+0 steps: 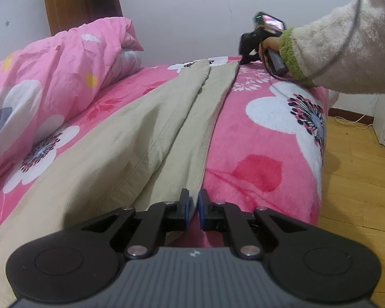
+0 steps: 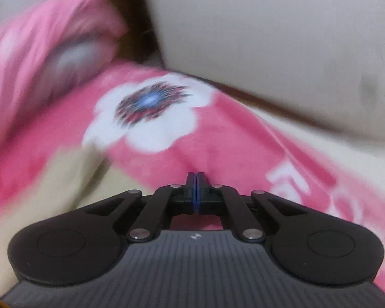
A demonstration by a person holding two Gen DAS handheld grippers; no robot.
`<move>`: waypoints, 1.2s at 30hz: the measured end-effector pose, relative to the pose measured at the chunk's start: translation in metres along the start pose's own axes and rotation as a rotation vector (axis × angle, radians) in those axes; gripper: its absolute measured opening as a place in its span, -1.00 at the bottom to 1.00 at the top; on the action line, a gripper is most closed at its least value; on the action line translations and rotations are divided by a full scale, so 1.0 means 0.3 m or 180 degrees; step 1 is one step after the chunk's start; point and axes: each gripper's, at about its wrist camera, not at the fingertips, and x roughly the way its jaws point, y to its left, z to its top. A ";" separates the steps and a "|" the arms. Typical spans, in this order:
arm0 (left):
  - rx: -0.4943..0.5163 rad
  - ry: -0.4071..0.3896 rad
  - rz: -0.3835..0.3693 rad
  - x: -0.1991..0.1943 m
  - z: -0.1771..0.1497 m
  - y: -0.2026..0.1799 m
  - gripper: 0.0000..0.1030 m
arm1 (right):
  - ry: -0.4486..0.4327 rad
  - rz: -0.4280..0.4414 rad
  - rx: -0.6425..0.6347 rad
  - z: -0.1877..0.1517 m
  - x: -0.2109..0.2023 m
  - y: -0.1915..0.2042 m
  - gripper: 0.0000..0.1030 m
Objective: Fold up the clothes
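Our beige trousers lie lengthwise on the pink blanket, legs side by side. Our left gripper sits at the near edge, jaws slightly spread; whether cloth is between them we cannot tell. Our right gripper, jaws pressed together, is at the far hems. We should hold both ends level so the edges stay aligned
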 end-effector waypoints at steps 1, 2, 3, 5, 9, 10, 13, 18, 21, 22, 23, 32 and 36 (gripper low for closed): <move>-0.0007 -0.0004 -0.0006 0.001 -0.001 0.001 -0.86 | -0.0097 0.0053 0.0261 0.001 -0.021 -0.031 -0.94; -0.0023 -0.0011 -0.0014 0.000 -0.002 0.003 -0.86 | -0.0135 0.0176 0.0373 -0.002 -0.041 -0.047 -0.90; -0.0041 -0.0019 -0.0022 0.000 -0.004 0.006 -0.86 | -0.0157 0.0319 0.0456 -0.006 -0.060 -0.062 -0.90; -0.0078 -0.0033 -0.0033 -0.001 -0.007 0.009 -0.86 | 0.0007 0.0606 0.0635 -0.026 -0.065 -0.087 -0.90; -0.0128 -0.0042 -0.0033 -0.002 -0.007 0.013 -0.86 | 0.0304 0.1053 0.0922 -0.074 -0.047 -0.120 -0.84; -0.0133 -0.0041 -0.0032 -0.002 -0.006 0.013 -0.86 | 0.0308 0.1087 0.0956 -0.080 -0.042 -0.122 -0.84; -0.0144 -0.0037 -0.0029 -0.005 -0.003 0.012 -0.86 | 0.0289 0.1161 0.0995 -0.084 -0.039 -0.114 -0.96; -0.0160 -0.0031 -0.0029 -0.018 0.007 0.008 -0.85 | 0.0012 0.1014 0.0647 -0.043 -0.106 -0.051 -1.00; -0.0169 -0.0027 -0.0030 -0.025 0.013 0.005 -0.78 | -0.0062 0.0174 0.0144 -0.028 -0.117 -0.027 -1.00; -0.0173 -0.0026 -0.0030 -0.028 0.015 0.004 -0.67 | -0.0072 0.0181 0.0099 -0.033 -0.132 -0.022 -0.97; -0.0176 -0.0025 -0.0030 -0.031 0.017 0.003 -0.62 | -0.0079 0.0232 0.0073 -0.038 -0.149 -0.016 -0.96; -0.0326 -0.0059 -0.0232 -0.141 0.031 -0.049 -0.50 | 0.0379 0.1273 -0.0378 -0.136 -0.294 0.254 -0.71; -0.0378 -0.0282 0.0205 -0.212 0.077 -0.023 -0.45 | 0.0734 0.1501 -0.0555 -0.196 -0.290 0.398 -0.33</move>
